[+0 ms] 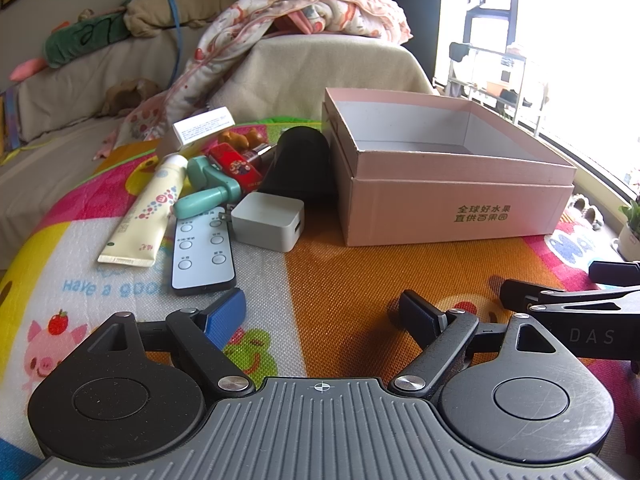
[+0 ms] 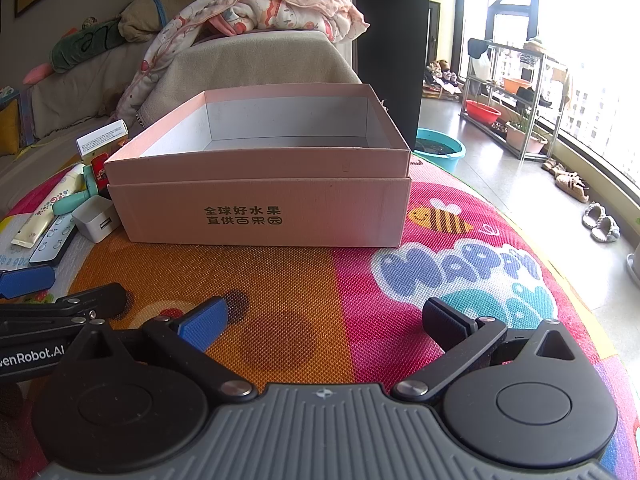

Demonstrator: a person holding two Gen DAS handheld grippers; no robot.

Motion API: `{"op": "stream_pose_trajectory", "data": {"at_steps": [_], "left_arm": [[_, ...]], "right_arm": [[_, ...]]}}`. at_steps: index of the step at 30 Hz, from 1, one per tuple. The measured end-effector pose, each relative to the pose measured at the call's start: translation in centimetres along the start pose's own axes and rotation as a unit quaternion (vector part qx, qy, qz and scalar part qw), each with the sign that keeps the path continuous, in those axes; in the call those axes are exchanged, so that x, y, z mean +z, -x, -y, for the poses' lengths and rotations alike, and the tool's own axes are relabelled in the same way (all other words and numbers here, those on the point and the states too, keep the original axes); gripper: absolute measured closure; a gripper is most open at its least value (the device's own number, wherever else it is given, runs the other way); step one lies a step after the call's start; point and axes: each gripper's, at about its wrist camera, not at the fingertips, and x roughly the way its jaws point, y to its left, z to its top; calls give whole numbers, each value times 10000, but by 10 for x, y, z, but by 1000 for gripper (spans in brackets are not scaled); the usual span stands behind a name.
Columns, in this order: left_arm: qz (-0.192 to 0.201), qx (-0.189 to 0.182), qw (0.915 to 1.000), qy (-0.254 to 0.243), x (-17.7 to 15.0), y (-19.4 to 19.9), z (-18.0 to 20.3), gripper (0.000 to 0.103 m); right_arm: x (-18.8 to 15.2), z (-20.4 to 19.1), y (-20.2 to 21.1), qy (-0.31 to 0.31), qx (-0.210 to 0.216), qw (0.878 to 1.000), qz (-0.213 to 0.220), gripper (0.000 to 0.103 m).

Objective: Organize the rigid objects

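The box (image 2: 260, 196), pink cardboard with its top open and nothing visible inside, sits on the bright play mat (image 1: 340, 280), with a draped sofa (image 1: 320, 68) behind it. It lies straight ahead of the right gripper (image 2: 324, 320) and ahead and to the right of the left gripper (image 1: 324, 312).

The loose pile lies just beside the box's left wall. From big to small: a black cone-shaped thing (image 1: 298, 168) touching or nearly touching the box; a cream tube (image 1: 146, 216), long axis running away from the grippers and tilted a little right; a white remote (image 1: 202, 250), long axis running roughly away from the left gripper, its near end the closest item to the blue pad; a teal handled gadget (image 1: 206, 190) lying across the tube's and remote's far ends; a white charger (image 1: 268, 220) between the remote and the box; a red tin (image 1: 236, 168); a small white carton (image 1: 204, 124) at the back.

Both grippers have their jaws spread wide and hold nothing, hovering low over the mat side by side. The left is nearer the pile, so I judge it the natural one to start, likely on the remote or the charger. Bare mat lies between grippers and pile. The box's near wall must be cleared to drop anything in.
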Motion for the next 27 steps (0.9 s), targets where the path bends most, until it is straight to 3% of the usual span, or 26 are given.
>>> {"op": "stream_pose_trajectory", "data": {"at_steps": [19, 27], "left_arm": [[0, -14, 10000, 21, 0, 0, -2, 14], [46, -87, 9999, 108, 0, 2, -6, 17]], "right_arm": [[1, 0, 0, -2, 7, 10000, -25, 0], [9, 0, -2, 178, 109, 9992, -345, 0]]}}
